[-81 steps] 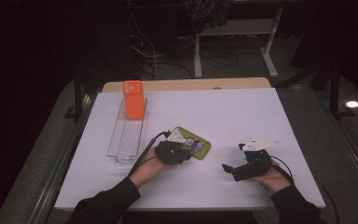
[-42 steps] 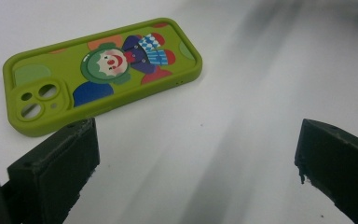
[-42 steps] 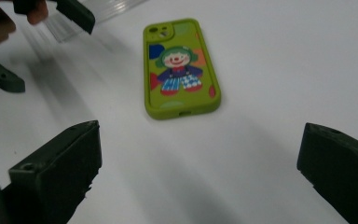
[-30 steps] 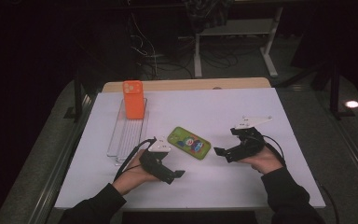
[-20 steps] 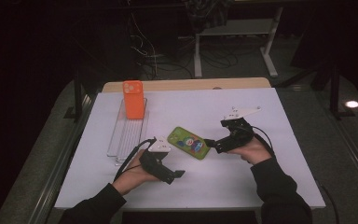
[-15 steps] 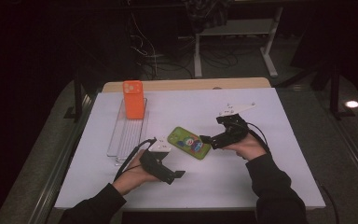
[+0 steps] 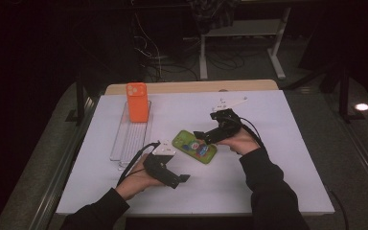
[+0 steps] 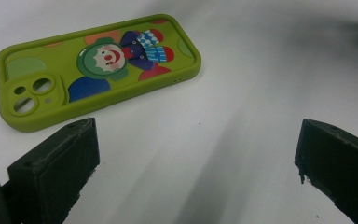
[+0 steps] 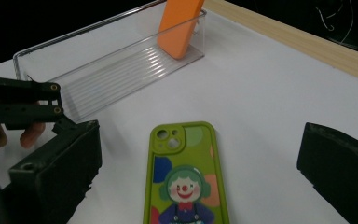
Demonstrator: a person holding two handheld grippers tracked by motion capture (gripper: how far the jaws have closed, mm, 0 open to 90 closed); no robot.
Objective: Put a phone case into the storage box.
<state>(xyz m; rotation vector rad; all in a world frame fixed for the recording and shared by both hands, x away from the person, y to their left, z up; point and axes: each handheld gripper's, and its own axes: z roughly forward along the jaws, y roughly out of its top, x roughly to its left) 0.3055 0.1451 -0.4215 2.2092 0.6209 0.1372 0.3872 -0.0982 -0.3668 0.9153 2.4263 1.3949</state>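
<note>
A green phone case (image 7: 195, 146) with a clown picture lies flat at the table's middle. My right gripper (image 7: 197, 136) reaches in from the right, open, with its tips over the case's far edge. In the right gripper view the case (image 9: 184, 177) lies between the spread jaws, camera holes away from me. My left gripper (image 7: 183, 178) rests open in front of the case, nothing in it. The left gripper view has the case (image 8: 98, 70) beyond its jaws, up and to the left.
A clear ribbed tray (image 7: 132, 136) lies left of the case, with an orange phone case (image 7: 137, 102) standing at its far end. In the right gripper view the tray (image 9: 112, 60) and orange case (image 9: 182, 25) are ahead, the left gripper (image 9: 23, 100) at left.
My left gripper drew back from the green case toward the front and then held still. My right gripper travelled left and forward until its jaws came over the case.
</note>
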